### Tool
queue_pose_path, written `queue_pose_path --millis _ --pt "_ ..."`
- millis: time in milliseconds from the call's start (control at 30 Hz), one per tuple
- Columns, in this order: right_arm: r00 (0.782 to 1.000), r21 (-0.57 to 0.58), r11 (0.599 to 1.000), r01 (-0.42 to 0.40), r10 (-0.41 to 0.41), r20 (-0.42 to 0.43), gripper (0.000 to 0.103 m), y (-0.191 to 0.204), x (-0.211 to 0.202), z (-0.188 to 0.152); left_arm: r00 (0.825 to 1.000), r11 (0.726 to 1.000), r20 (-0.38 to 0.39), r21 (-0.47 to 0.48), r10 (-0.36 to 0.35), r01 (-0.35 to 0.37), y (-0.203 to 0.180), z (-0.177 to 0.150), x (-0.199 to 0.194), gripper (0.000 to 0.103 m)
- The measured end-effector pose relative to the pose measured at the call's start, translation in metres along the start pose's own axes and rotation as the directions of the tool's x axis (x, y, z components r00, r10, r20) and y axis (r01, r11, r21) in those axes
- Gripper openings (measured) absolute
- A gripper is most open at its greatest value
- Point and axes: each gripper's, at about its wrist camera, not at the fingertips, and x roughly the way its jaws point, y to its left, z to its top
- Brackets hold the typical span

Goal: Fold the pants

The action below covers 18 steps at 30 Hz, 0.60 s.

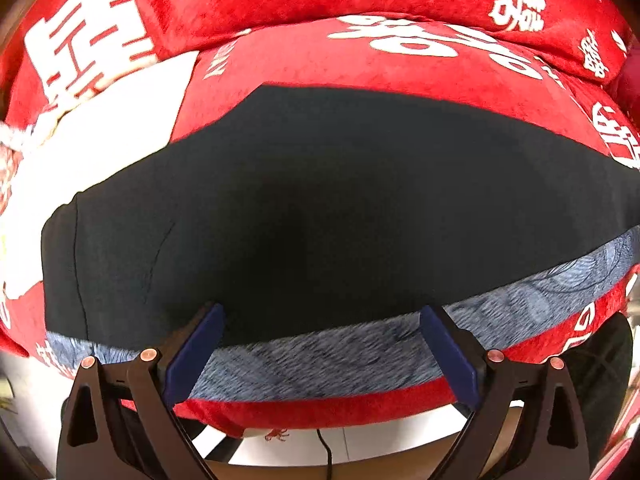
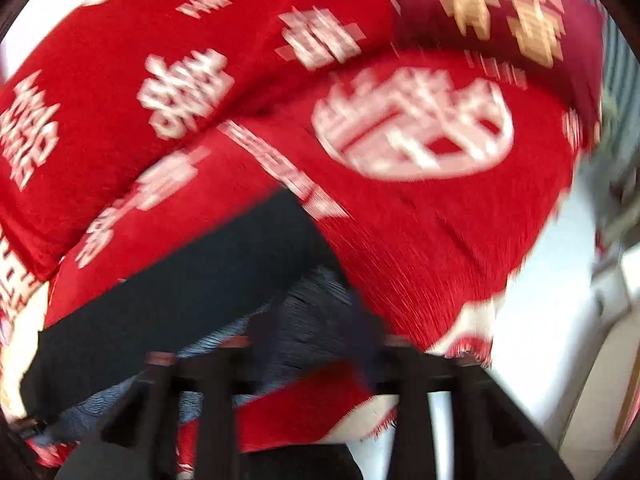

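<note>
Pants (image 1: 320,200) lay flat on the red cover (image 1: 360,68), grey lining along their near edge. Left gripper (image 1: 320,344) fingers stood spread over that edge; right gripper (image 2: 316,364) fingers spread, gripping nothing, view blurred.

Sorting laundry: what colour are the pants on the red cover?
Dark navy pants with a grey-blue patterned band; clearest in the left wrist view.

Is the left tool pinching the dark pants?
No, the left tool stands open above the pants, its two blue fingers wide apart with nothing squeezed between them.
</note>
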Motion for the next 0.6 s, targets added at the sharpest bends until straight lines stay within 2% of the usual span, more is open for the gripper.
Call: queue_pose_path --millis 33,67,133,233,267,300,333,400,433,500,533,600 --pt "0.999 -0.061 0.998 -0.032 0.032 -0.002 0.083 0.023 -0.003 -0.002 1.000 1.000 0.007 0.013 -0.009 0.009 -0.010 0.003 -0.001 0.098" --pt "0.996 -0.152 0.985 -0.082 0.078 -0.033 0.083 0.055 -0.003 -0.008 1.000 0.999 0.016 0.035 -0.013 0.012 -0.021 0.005 -0.002 0.098" --pt "0.984 -0.311 0.935 -0.170 0.144 -0.106 0.083 0.112 0.000 -0.029 0.999 0.996 0.041 0.088 0.017 -0.021 -0.039 0.005 -0.002 0.098" --pt "0.969 -0.464 0.858 -0.220 0.138 -0.204 0.083 0.179 0.018 -0.071 0.994 0.985 0.065 0.149 0.084 -0.093 -0.052 0.000 0.003 0.098" --pt "0.963 -0.475 0.847 -0.238 0.142 -0.229 0.083 0.186 0.023 -0.080 0.993 0.981 0.066 0.158 0.098 -0.108 -0.050 -0.005 0.006 0.099" --pt "0.956 -0.481 0.839 -0.254 0.141 -0.258 0.083 0.192 0.030 -0.089 0.993 0.981 0.069 0.159 0.097 -0.107 -0.046 -0.008 0.007 0.103" --pt "0.953 -0.495 0.834 -0.244 0.113 -0.280 0.083 0.194 0.039 -0.097 0.992 0.982 0.075 0.153 0.101 -0.111 -0.038 -0.012 0.008 0.103" --pt "0.965 -0.521 0.833 -0.185 0.052 -0.259 0.084 0.191 0.050 -0.099 0.993 0.986 0.068 0.128 0.097 -0.105 -0.018 -0.019 0.008 0.103" --pt "0.966 -0.498 0.848 -0.180 0.056 -0.254 0.086 0.182 0.050 -0.094 0.993 0.988 0.064 0.110 0.098 -0.105 -0.008 -0.022 0.008 0.103" --pt "0.972 -0.433 0.896 -0.096 -0.009 -0.235 0.086 0.155 0.051 -0.080 0.994 0.993 0.044 0.060 0.098 -0.100 0.016 -0.029 0.013 0.103" --pt "0.972 -0.397 0.916 -0.055 -0.041 -0.230 0.088 0.138 0.053 -0.073 0.997 0.997 0.028 0.018 0.070 -0.071 0.033 -0.034 0.016 0.103" --pt "0.966 -0.323 0.946 0.005 -0.088 -0.242 0.089 0.108 0.058 -0.063 0.997 0.997 0.024 -0.034 0.067 -0.066 0.055 -0.043 0.017 0.103"
